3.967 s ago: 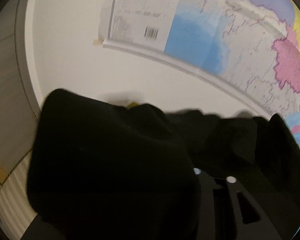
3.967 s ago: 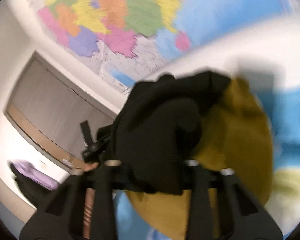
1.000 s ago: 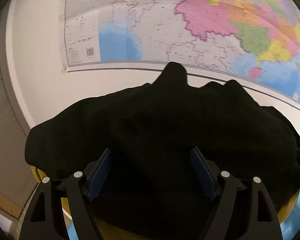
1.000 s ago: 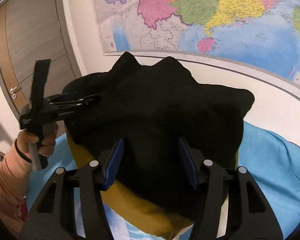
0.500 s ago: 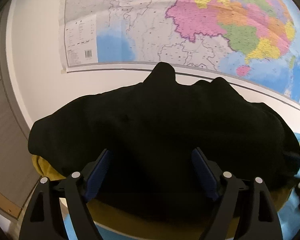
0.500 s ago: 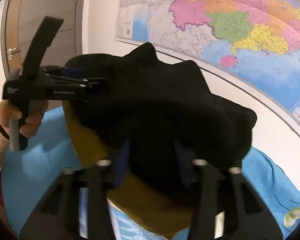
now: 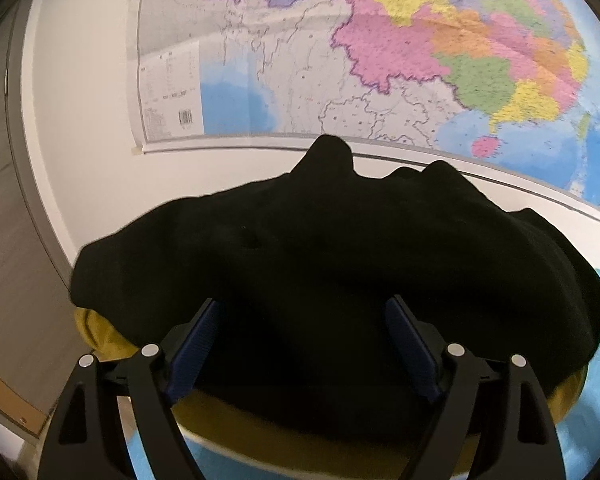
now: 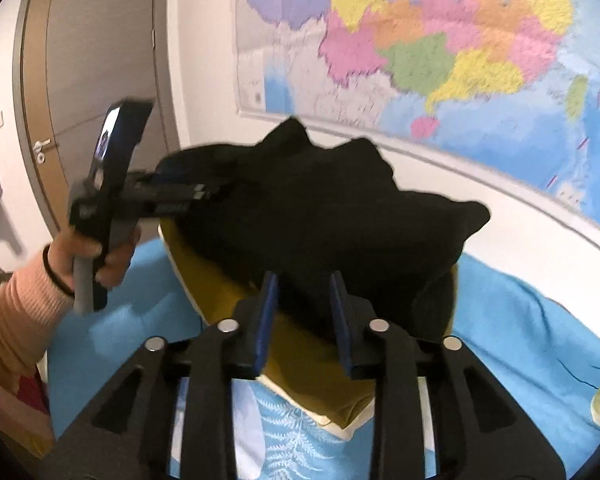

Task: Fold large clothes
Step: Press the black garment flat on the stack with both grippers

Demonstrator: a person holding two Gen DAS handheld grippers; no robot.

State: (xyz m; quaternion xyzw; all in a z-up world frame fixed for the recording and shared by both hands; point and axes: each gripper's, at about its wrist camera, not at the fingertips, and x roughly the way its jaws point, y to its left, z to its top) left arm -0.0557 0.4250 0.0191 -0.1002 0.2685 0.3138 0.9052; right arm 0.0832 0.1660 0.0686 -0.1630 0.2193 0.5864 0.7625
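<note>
Both views are lit by warm, even indoor light, and no lamp is seen. The black garment (image 7: pixel 320 264) is rendered almost without detail, its folds lost in darkness. Soft shadows are cast on the blue bedding (image 8: pixel 520 340) beside the hand (image 8: pixel 96 248). Motion blur is noticed on the map (image 8: pixel 440 48) and the left gripper (image 8: pixel 216 196). Straight lines are bent by fisheye distortion, and the corners are vignetted black.

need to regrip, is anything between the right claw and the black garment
Nothing visible. The right claw is opening right at the near edge of the black garment, which lies on the mustard cushion.
</note>
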